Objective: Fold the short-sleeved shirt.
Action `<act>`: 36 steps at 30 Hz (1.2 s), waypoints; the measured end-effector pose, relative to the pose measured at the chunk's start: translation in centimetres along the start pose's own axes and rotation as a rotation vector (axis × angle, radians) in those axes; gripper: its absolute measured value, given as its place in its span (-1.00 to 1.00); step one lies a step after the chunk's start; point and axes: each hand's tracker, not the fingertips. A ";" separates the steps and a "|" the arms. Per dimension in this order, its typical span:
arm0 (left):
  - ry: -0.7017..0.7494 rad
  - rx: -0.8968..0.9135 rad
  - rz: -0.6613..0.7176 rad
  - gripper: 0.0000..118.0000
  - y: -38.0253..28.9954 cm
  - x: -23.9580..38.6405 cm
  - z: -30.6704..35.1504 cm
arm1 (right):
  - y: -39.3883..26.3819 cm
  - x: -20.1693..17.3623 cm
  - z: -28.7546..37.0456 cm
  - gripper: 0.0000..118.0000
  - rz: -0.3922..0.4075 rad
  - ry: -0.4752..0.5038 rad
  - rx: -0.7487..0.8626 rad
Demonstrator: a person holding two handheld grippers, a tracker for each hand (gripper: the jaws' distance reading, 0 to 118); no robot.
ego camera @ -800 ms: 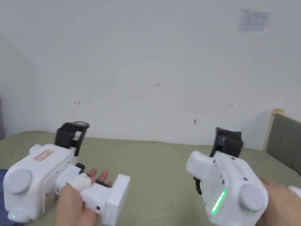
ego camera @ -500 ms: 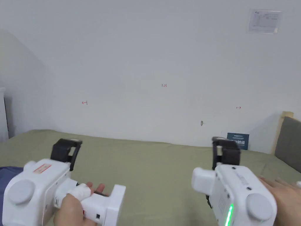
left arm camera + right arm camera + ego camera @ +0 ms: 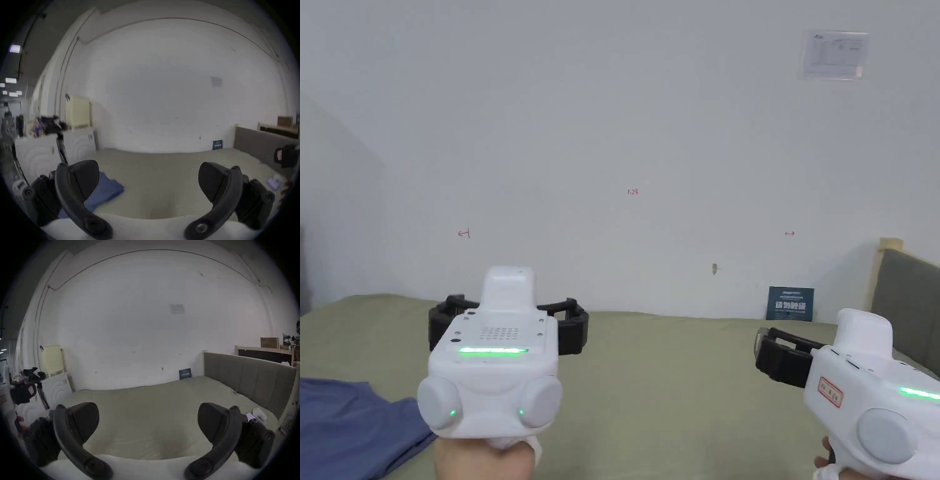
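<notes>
The shirt (image 3: pixel 353 425) lies on the bed (image 3: pixel 675 375), at its left edge, near the front. The left gripper (image 3: pixel 509 319) is held above the bed, just right of the shirt. The right gripper (image 3: pixel 778 356) is held well apart, toward the headboard (image 3: pixel 909 300) on the right edge. A sign (image 3: pixel 790 304) stands at the far edge, against the wall (image 3: pixel 612 125).

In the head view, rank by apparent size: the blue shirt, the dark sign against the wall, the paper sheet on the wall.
1. blue shirt, though cut off by the frame edge
2. paper sheet
3. dark sign
The last two look close; distance may mislead.
</notes>
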 end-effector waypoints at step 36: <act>-0.006 -0.027 -0.048 -1.00 -0.3 0.1 0.5 | -0.1 -3.0 1.1 -0.99 0.260 -0.073 0.000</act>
